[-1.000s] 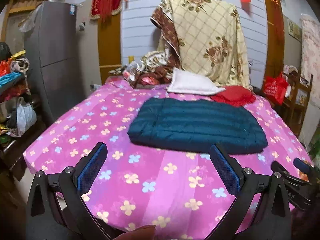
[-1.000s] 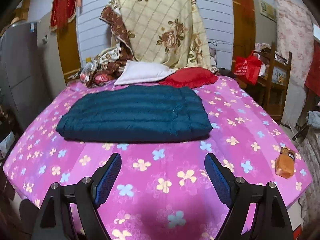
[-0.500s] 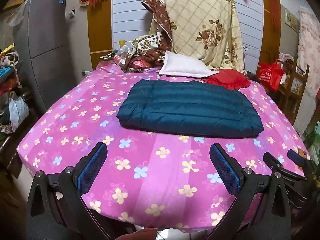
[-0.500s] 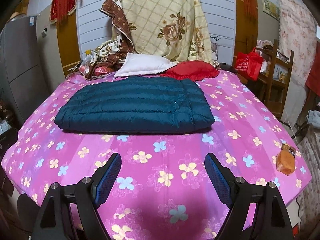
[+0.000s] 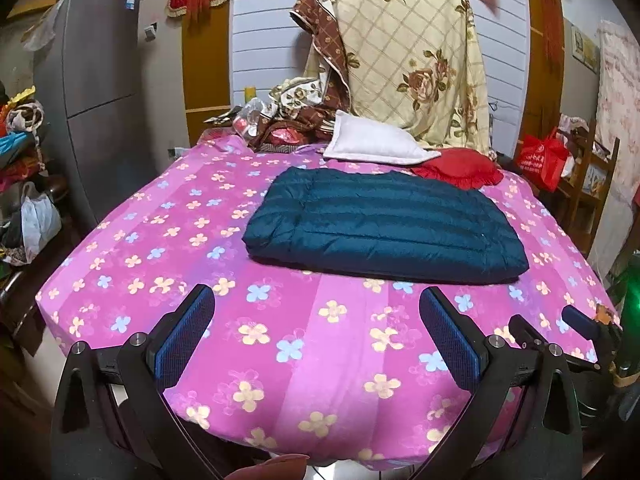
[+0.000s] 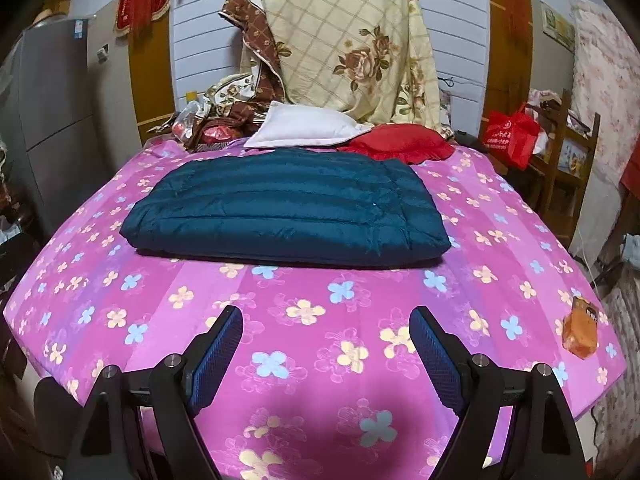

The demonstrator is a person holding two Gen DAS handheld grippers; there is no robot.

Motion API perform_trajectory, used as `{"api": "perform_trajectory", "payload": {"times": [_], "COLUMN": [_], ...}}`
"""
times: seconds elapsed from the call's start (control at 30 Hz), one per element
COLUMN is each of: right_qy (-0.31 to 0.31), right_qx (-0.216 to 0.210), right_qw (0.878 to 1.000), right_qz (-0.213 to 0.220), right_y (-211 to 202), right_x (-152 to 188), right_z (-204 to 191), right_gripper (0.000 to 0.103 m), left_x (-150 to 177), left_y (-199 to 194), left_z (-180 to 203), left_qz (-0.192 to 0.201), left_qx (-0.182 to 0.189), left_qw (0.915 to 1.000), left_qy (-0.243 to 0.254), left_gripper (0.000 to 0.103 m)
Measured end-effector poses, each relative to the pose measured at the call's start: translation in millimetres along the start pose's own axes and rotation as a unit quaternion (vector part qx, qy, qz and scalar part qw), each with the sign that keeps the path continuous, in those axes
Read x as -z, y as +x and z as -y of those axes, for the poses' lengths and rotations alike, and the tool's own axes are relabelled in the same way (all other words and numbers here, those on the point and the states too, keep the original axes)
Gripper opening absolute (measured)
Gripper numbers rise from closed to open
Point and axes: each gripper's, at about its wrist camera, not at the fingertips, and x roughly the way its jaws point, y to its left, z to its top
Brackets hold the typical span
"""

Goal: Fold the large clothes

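Across the middle of the bed (image 5: 132,264), nearer its far edge than its near one, lay the dark teal quilted jacket (image 5: 384,224), already doubled into a flat, wide rectangle with its long side facing the grippers. Beyond it, against the far edge, sat a white pillow (image 5: 372,144) and a red cushion (image 5: 460,168), the cushion just touching the jacket's far right corner. A small orange packet (image 6: 580,332) lay at the bed's near right corner, well apart from the jacket.

Any further fold would go best if each gripper took one near corner of the jacket, pinched through all the layers, and both lifted together so the puffy quilting did not slide or spring apart.

Both grippers hung over the bed's near edge, tilted downward toward the flowered sheet. The left gripper (image 5: 316,344) had its fingers spread wide with nothing between them; the right gripper (image 6: 326,356) was likewise spread and empty.
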Motion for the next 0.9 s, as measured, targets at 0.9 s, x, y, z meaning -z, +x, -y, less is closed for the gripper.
{"api": "perform_trajectory", "payload": {"times": [0.9], "right_qy": [-0.024], "right_qx": [-0.027], "right_qw": [0.999], "right_qz": [-0.013], "right_y": [24.8], "right_x": [0.8], "right_z": [-48.3], "right_gripper": [0.083], "left_x": [4.8], "left_y": [8.5], "left_z": [-43.7], "left_qz": [-0.003], "left_qx": [-0.05], "left_qw": [0.9985], "left_qy": [-0.02], "left_gripper": [0.102]}}
